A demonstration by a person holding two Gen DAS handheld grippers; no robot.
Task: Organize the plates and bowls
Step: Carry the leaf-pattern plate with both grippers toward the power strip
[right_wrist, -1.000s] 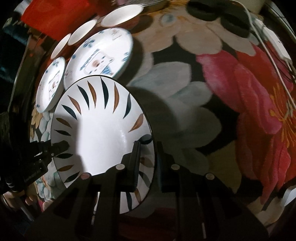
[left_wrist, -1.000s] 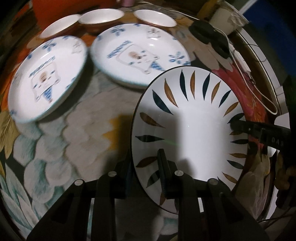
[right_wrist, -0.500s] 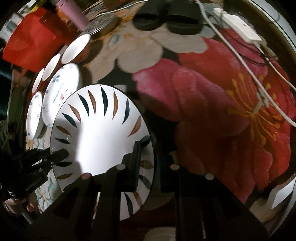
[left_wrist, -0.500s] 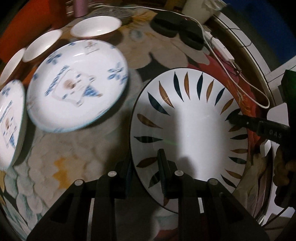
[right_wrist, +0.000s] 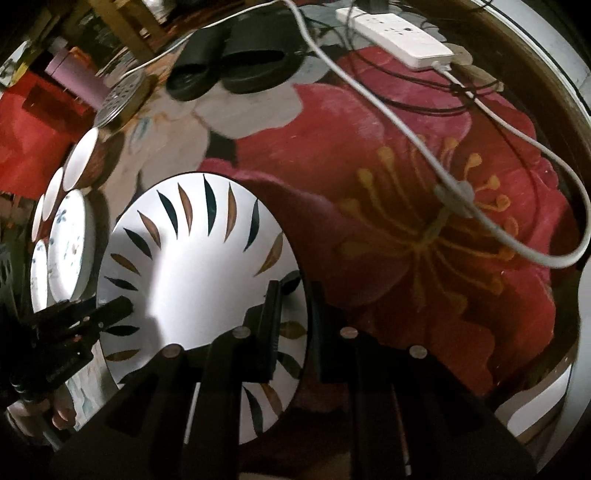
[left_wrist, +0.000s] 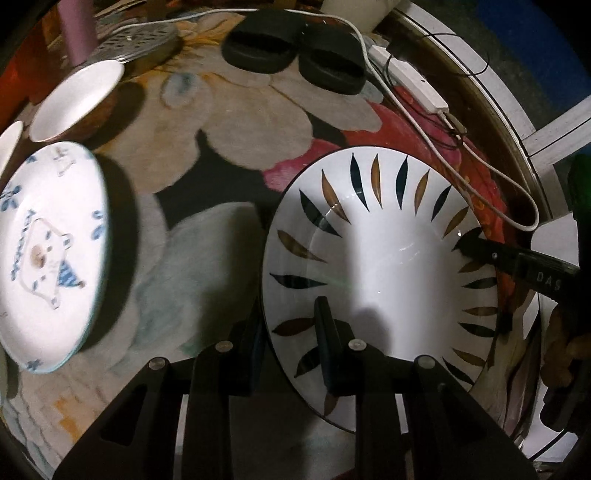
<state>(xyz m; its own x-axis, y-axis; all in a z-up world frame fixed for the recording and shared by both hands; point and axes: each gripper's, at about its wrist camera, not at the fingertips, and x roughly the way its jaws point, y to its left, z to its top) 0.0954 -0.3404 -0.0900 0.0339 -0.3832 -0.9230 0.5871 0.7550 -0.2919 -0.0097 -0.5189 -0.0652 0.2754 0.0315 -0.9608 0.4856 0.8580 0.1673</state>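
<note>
A white plate with dark and brown leaf marks (left_wrist: pixel 384 254) hangs above the flowered rug, held on both sides. My left gripper (left_wrist: pixel 291 325) is shut on its near-left rim. My right gripper (right_wrist: pixel 293 295) is shut on the opposite rim of the same plate (right_wrist: pixel 184 273); its finger also shows at the plate's right edge in the left wrist view (left_wrist: pixel 517 258). A white plate with a blue cartoon print (left_wrist: pixel 48 254) lies on the rug to the left. A white bowl with a brown outside (left_wrist: pixel 75 101) sits beyond it.
Black slippers (left_wrist: pixel 291 51) lie at the far side of the rug. A white power strip (right_wrist: pixel 395 35) and its white cable (right_wrist: pixel 491 229) run across the red flower. A pink cylinder (left_wrist: pixel 77 31) and a perforated metal disc (left_wrist: pixel 136 46) stand at the far left.
Both grippers have carried the leaf plate to the right, away from the blue-print plates and bowls, over the red flower part of the rug. Both grips are unchanged.
</note>
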